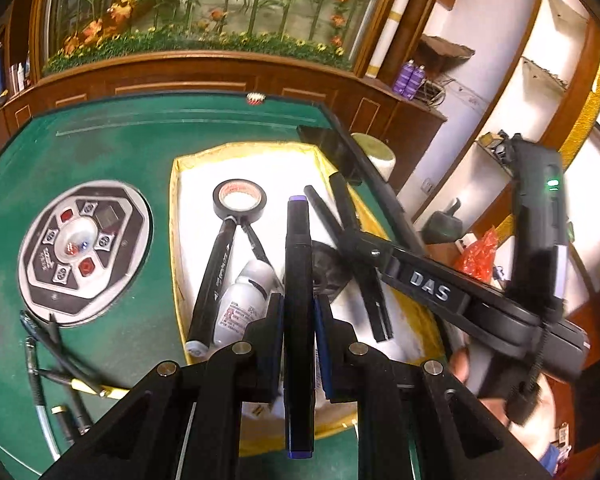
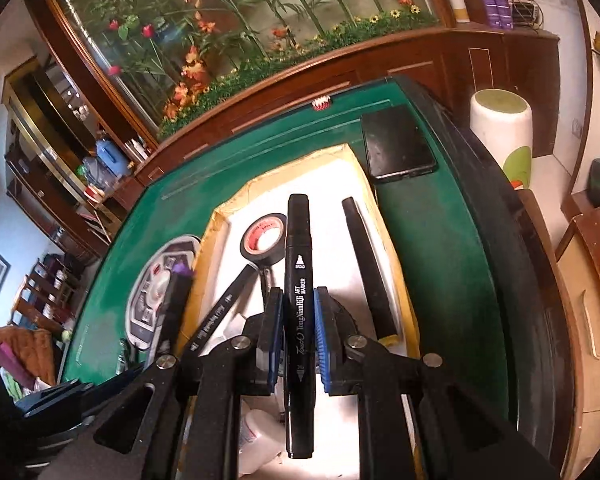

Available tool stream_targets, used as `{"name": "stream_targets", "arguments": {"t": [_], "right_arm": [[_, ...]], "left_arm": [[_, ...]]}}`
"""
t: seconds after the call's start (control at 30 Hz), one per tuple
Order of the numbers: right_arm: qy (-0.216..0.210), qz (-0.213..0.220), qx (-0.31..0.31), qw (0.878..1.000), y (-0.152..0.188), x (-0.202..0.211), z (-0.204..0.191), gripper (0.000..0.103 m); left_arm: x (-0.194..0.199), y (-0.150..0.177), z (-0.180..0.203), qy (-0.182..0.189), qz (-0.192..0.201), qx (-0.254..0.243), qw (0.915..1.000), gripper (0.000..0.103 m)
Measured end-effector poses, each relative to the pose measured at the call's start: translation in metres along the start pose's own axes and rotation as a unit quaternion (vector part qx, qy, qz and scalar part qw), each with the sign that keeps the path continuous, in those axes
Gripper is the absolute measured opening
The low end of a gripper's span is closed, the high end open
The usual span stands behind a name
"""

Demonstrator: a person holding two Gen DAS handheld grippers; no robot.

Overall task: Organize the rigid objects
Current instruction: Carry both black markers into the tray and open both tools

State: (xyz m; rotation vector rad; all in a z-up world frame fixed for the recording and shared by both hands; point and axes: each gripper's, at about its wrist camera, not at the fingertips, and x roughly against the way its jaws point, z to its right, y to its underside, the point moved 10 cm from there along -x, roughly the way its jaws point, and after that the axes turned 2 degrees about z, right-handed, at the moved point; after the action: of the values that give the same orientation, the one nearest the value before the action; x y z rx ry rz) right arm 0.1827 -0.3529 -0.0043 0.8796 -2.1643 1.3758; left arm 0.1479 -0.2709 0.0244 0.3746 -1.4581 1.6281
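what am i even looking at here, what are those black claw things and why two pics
Each picture comes from a camera mounted on a handheld gripper; a person carries one in each hand. The left gripper has its jaws shut on a purple-capped marker. The right gripper is shut on a black art marker. Below lies a green table with a yellow-edged tray holding a tape roll, more markers and a white bottle. A dark phone lies beside the tray.
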Motion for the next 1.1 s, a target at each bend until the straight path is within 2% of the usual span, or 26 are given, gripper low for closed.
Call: {"name": "stream_targets", "arguments": {"t": [0.1, 0.27, 0.37, 0.47, 0.67, 0.8, 0.93, 1.1], "right_arm": [[0.007, -0.006, 0.002, 1.000, 0.003, -0.005, 0.002, 0.014], [0.047, -0.021, 0.019, 0.998, 0.010, -0.011, 0.008, 0.014], [0.056, -0.030, 0.027, 0.998, 0.015, -0.016, 0.009, 0.014], [0.074, -0.029, 0.038, 0.996, 0.017, -0.016, 0.011, 0.014], [0.080, -0.028, 0.044, 0.995, 0.018, -0.015, 0.011, 0.015], [0.084, -0.022, 0.044, 0.995, 0.017, -0.011, 0.011, 0.017], [0.081, -0.002, 0.043, 0.996, 0.011, -0.001, 0.008, 0.031], [0.069, 0.039, 0.039, 0.996, 0.000, 0.016, 0.003, 0.032]], "left_arm": [[-0.015, 0.005, -0.003, 0.003, -0.014, 0.013, 0.9998, 0.014], [-0.033, 0.013, -0.006, 0.000, -0.027, 0.024, 0.9993, 0.014], [-0.040, 0.016, -0.006, -0.002, -0.032, 0.029, 0.9991, 0.014], [-0.044, 0.018, -0.004, -0.004, -0.037, 0.026, 0.9990, 0.014], [-0.038, 0.019, -0.005, -0.001, -0.034, 0.028, 0.9990, 0.016], [-0.029, 0.017, -0.006, 0.004, -0.026, 0.034, 0.9991, 0.042], [-0.014, 0.015, -0.006, 0.007, -0.017, 0.033, 0.9993, 0.043], [0.019, 0.014, -0.009, 0.020, -0.001, 0.037, 0.9991, 0.050]]}}
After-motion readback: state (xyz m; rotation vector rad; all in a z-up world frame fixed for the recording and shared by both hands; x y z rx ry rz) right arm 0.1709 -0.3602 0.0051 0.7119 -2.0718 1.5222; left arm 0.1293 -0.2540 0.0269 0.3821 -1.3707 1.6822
